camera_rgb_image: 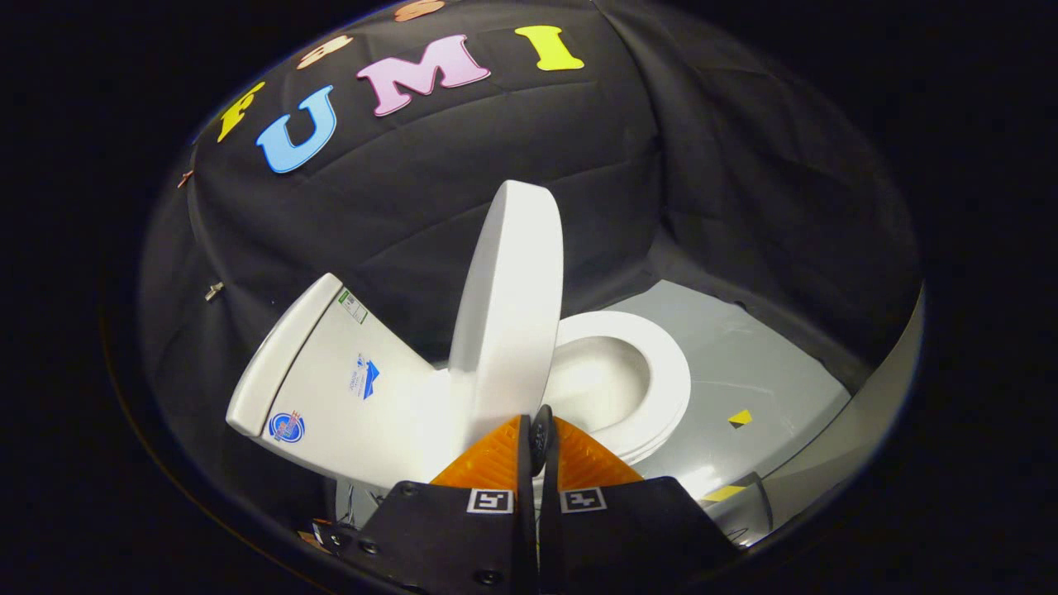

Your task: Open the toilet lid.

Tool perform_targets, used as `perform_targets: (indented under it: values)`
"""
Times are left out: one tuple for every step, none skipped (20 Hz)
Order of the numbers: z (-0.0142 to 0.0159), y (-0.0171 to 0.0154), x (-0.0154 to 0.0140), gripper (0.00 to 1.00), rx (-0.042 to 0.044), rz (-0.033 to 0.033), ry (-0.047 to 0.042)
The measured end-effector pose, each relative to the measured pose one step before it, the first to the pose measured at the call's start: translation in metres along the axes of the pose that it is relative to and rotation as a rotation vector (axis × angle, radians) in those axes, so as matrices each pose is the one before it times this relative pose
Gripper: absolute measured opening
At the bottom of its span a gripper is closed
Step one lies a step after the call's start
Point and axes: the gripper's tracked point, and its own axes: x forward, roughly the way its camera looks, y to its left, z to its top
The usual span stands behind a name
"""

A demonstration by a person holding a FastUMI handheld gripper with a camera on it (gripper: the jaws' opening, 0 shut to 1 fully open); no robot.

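Lid up near vertical, my jaws pressed together just below it.

My gripper point(541, 438) holds nothing, its fingers meeting at the lid's lower edge. The toilet lid point(508, 314), plain glossy white, stands edge-on just ahead, between the tank point(347, 388) beside it and the open seat ring point(661, 372) with the bowl beyond. Risk, as I judge it: the lid isn't resting on the tank yet, so pulling away now could let it drop shut.
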Motion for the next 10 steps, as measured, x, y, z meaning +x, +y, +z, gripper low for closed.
perform_targets:
  values:
    - [0.00187,0.00637,-0.00208,0.06,-0.01925,-0.00969,-0.00705]
    - [0.00137,0.00553,-0.00243,0.06,-0.01678,-0.01228,-0.00542]
    - [0.00078,0.00602,-0.00224,0.06,-0.01669,-0.01364,-0.00795]
    - [0.00165,0.00646,-0.00251,0.06,-0.02537,-0.01351,-0.01308]
    - [0.00269,0.0053,-0.00266,0.06,-0.026,-0.0141,-0.01589]
    - [0.00185,0.00642,-0.0025,0.06,-0.02681,-0.01229,-0.01454]
    - [0.00155,0.00742,-0.00293,0.06,-0.02644,-0.00948,-0.01372]
    - [0.00174,0.00677,-0.00238,0.06,-0.01884,-0.00989,-0.01147]
    - [0.00202,0.00489,-0.00252,0.06,-0.01368,-0.00968,-0.01097]
    - [0.0033,0.00581,-0.00187,0.06,-0.01331,-0.00655,-0.00982]
